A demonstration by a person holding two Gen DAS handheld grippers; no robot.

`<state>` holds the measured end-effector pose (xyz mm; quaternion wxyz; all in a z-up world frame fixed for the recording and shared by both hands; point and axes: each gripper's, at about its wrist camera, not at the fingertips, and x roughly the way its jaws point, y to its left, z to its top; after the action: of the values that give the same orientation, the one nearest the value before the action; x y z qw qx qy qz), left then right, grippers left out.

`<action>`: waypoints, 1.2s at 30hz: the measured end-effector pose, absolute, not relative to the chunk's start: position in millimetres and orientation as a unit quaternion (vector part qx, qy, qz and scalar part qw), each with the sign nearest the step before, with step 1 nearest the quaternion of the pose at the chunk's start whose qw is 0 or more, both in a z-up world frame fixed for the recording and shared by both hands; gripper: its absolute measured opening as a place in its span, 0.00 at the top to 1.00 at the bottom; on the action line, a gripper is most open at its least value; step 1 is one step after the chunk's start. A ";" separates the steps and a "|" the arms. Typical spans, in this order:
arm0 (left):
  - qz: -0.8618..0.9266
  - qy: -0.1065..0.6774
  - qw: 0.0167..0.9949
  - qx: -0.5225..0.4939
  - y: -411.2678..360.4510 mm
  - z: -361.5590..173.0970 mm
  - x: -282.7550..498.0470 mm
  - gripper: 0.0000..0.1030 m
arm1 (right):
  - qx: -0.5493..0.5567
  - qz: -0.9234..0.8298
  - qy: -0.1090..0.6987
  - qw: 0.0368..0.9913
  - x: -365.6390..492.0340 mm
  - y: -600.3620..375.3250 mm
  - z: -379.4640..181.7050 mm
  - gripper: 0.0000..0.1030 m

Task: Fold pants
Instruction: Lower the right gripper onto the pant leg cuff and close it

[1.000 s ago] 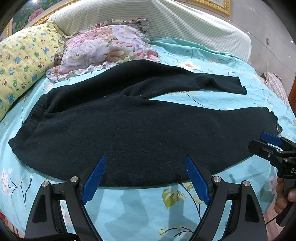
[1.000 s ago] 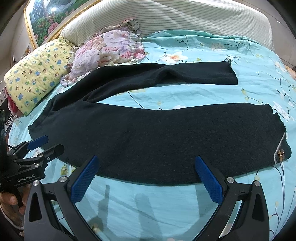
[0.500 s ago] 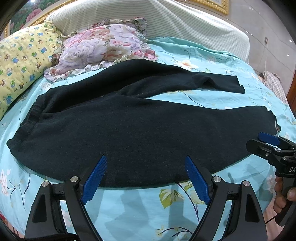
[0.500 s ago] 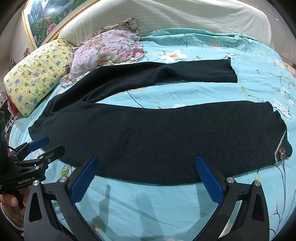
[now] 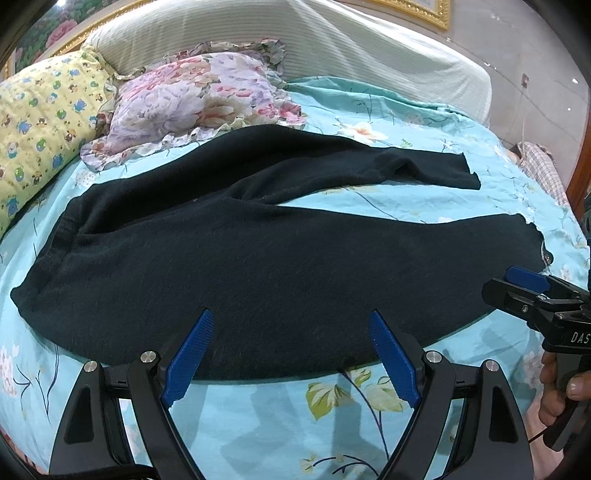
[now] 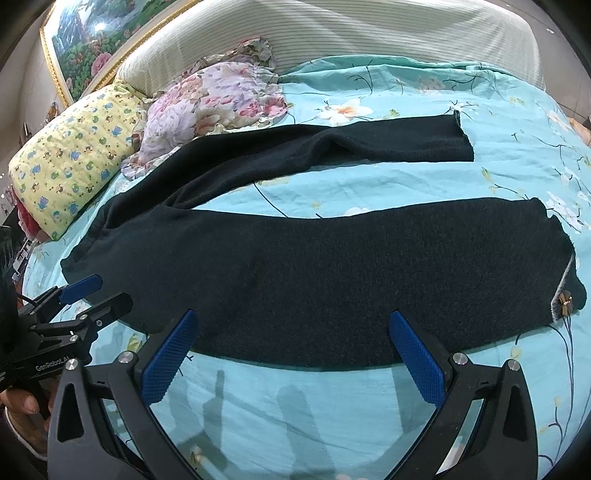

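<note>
Black pants [image 5: 280,266] x1, pillows x2, grippers x2.

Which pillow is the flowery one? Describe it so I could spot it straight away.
Start at the striped headboard at the far end of the bed. Two pillows lie below it on the turquoise bedspread. The floral pillow has pink and lilac blooms and a frilled edge touching the black pants; the yellow pillow has cartoon animals.

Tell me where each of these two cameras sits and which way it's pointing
Left wrist: on the left gripper, open, looking across the bed at the black pants; the right gripper and a hand show at right.
Right wrist: on the right gripper, open, same direction; the left gripper shows at left.
Both share the pants, the floral pillow and the yellow pillow.
</note>
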<state>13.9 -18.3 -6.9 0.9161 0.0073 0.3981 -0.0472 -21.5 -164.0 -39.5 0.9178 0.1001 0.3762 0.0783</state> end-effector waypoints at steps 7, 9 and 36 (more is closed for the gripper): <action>-0.050 0.397 0.916 0.004 -19.2 0.2 23.2 0.16 | 0.111 0.078 0.372 0.918 -19.1 -171.5 -34.9 0.00; -0.051 0.397 0.917 0.005 -20.1 2.3 26.9 0.16 | 0.117 0.078 0.375 0.916 -16.9 -174.7 -33.7 0.00; -0.094 0.405 0.907 0.060 -44.1 32.0 146.5 0.16 | 0.159 0.050 0.389 0.906 80.7 -270.7 10.4 0.00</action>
<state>146.5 -44.1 32.0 0.9075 0.0596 0.4052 -0.0936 80.7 -270.7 10.3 0.9060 0.1592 0.3889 0.0502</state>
